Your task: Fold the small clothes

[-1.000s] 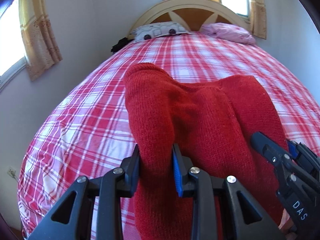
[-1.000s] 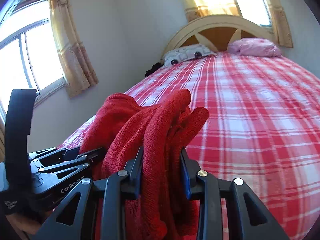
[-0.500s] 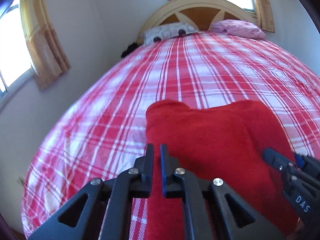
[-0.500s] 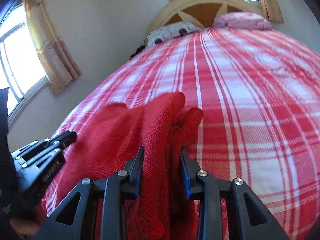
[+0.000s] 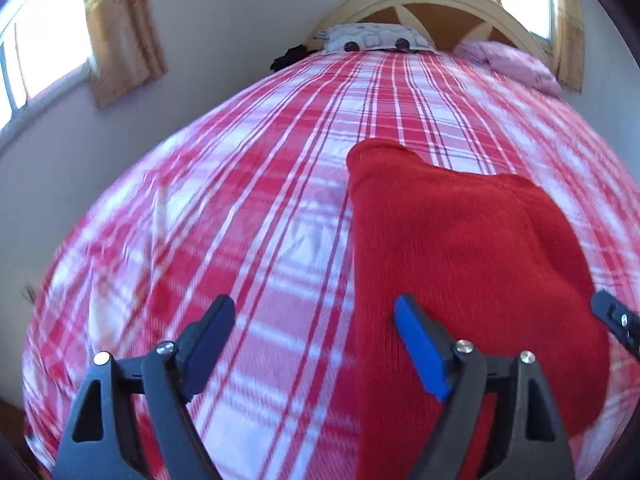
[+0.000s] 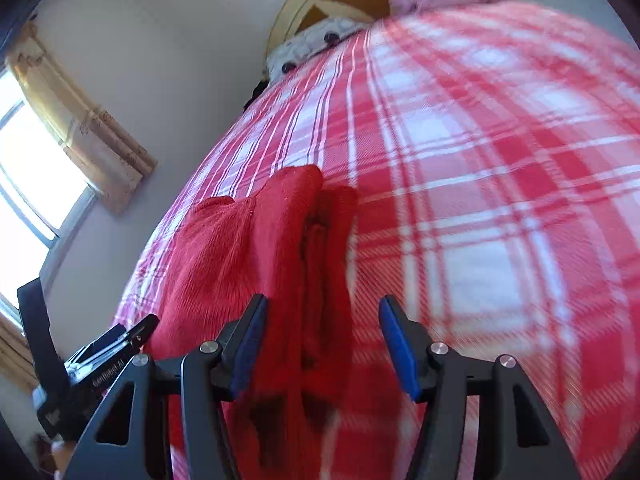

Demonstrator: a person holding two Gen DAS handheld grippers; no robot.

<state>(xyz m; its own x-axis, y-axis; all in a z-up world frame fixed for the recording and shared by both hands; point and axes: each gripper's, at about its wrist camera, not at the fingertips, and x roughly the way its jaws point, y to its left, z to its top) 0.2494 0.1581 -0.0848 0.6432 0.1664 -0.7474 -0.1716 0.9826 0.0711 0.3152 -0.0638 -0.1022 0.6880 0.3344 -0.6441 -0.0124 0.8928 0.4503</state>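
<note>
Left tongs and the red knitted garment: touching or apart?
Cannot tell. In the left wrist view the left tongs stand open, but the blue pad overlaps the red knitted garment.

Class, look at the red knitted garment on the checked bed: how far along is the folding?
Done: the red knitted garment lies doubled on the checked bedspread, layers stacked along its edge. In hand: nothing; the left gripper and right gripper have just been opening, pads clear of the knit. Left: whether another fold follows cannot be told; no other clothes show.
</note>
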